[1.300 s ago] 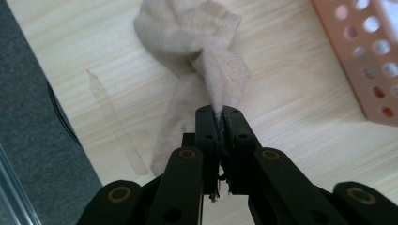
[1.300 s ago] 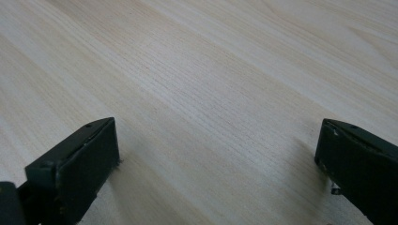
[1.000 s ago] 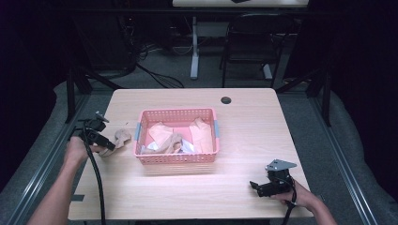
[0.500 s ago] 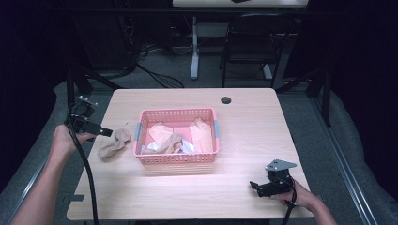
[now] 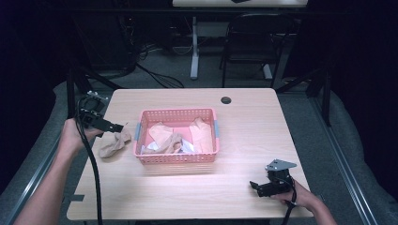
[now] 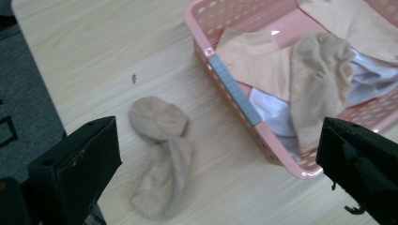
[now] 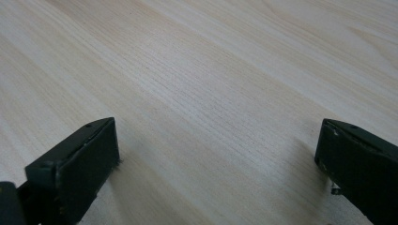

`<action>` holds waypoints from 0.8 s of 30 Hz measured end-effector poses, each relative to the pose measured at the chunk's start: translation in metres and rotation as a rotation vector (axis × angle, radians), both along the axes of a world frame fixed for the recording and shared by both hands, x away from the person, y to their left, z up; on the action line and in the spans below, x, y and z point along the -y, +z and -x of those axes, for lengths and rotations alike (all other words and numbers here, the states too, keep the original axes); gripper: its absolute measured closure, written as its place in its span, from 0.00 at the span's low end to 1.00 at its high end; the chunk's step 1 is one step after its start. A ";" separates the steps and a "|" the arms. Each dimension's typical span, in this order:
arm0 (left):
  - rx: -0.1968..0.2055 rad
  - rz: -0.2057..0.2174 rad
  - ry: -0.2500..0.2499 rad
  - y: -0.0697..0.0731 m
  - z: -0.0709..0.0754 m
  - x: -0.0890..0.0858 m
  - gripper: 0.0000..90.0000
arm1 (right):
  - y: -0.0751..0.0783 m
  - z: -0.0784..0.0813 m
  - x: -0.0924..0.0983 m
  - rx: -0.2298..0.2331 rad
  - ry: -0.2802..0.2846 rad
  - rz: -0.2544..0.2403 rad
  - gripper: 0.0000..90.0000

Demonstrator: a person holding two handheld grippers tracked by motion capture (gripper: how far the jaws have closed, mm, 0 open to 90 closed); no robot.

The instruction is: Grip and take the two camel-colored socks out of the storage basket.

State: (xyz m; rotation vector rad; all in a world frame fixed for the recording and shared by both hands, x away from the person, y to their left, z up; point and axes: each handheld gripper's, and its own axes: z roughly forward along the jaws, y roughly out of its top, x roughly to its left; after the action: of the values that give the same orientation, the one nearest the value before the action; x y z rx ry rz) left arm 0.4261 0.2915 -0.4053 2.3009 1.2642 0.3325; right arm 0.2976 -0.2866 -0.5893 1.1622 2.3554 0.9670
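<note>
1. Dark floor, cables and a chair lay beyond the pale wooden table (image 5: 244, 117); the pink basket (image 5: 177, 159) served as my landmark throughout.
2. My left gripper (image 5: 115, 126) hung above the table on the basket's left side, jaws spread wide. They had just been opening, and nothing lay between them.
3. The tan sock (image 6: 162, 154) lay crumpled on the bare wood just beside the basket's left wall, apart from it and untouched by my jaws.
4. Its long axis ran roughly parallel to that wall in the left gripper view. One rounded end pointed toward the basket's far corner, the other toward its near corner; heel and toe could not be told apart.
5. More tan garments and a white cloth (image 6: 371, 75) remained heaped inside the basket.
6. My right gripper (image 5: 259, 186) rested low, in front of the basket toward its right, jaws likewise apart over bare wood.
7. I judged the step to be the release of one sock just outside the basket. The next move would call for swinging my left gripper over the rim and closing on another piece.
</note>
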 end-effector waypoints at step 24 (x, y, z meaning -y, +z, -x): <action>-0.129 -0.092 -0.169 -0.018 -0.018 0.080 0.00 | 0.000 0.000 0.000 0.000 0.000 0.000 0.00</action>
State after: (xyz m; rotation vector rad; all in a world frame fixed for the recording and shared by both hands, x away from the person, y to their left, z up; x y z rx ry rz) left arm 0.4436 0.2119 -0.4232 2.5228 1.1252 0.1895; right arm 0.2976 -0.2866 -0.5893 1.1622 2.3559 0.9666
